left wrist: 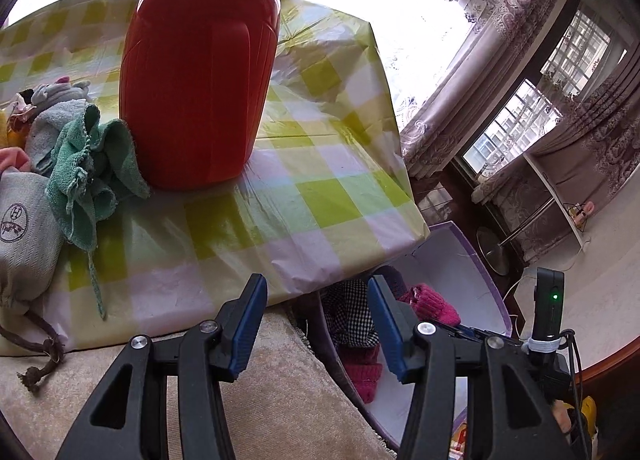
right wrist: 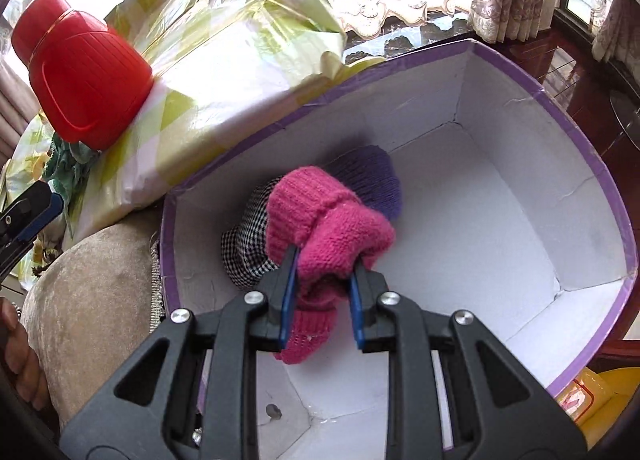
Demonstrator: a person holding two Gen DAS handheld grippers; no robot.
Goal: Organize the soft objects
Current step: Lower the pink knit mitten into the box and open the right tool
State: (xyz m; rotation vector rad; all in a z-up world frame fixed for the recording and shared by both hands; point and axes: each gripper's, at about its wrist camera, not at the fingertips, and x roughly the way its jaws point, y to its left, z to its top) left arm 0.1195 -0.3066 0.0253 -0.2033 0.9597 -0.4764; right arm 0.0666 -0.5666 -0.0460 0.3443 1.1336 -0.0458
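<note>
right tongs (right wrist: 323, 260) pinch the pink knit item (right wrist: 328, 223) inside the purple-rimmed box (right wrist: 520, 71), just above the checkered cloth (right wrist: 248, 252) and purple knit (right wrist: 376, 175); release is straight down. left tongs (left wrist: 316, 312) spread, holding nothing, nearer the green towel (left wrist: 88, 163) lying leftward on the table (left wrist: 320, 187).

Checked tablecloth (left wrist: 320, 187) carries red jar (left wrist: 196, 87); green towel (left wrist: 88, 163); drawstring bag (left wrist: 24, 236).

red jar (left wrist: 200, 71) blocks tabletop, box (right wrist: 500, 195) right half free
</note>
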